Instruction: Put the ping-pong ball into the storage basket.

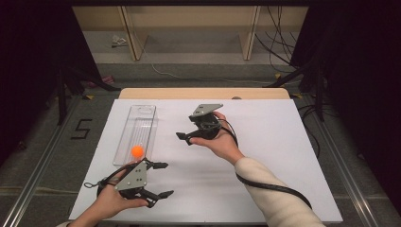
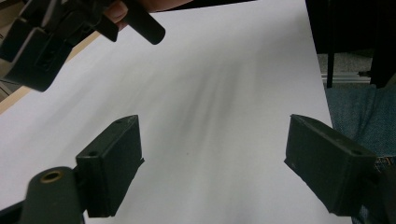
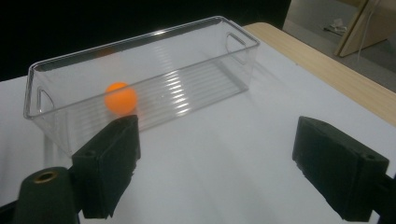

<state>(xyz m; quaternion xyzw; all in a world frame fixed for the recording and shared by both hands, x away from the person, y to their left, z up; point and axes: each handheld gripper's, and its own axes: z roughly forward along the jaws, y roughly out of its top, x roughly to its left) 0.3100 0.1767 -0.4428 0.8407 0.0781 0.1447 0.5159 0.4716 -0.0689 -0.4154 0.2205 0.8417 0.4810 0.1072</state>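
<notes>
An orange ball (image 1: 137, 151) lies in the near end of a long clear plastic bin (image 1: 142, 116) on the left of the white table. My left gripper (image 1: 163, 179) hovers just in front of the bin, jaws wide open and pointing right, nothing between them (image 2: 212, 158). My right gripper (image 1: 185, 138) is held mid-table, right of the bin and pointing left at it. In the right gripper view its jaws (image 3: 215, 163) stand open and empty, facing the bin (image 3: 196, 70) and the ball (image 3: 120, 98) inside.
The white sheet (image 1: 265, 142) covers the table, with a wooden edge (image 1: 203, 93) at the far side. The right gripper (image 2: 46, 37) shows at the top left of the left gripper view. A cable (image 1: 269, 187) trails along the right forearm. Floor, shelving and cables lie beyond.
</notes>
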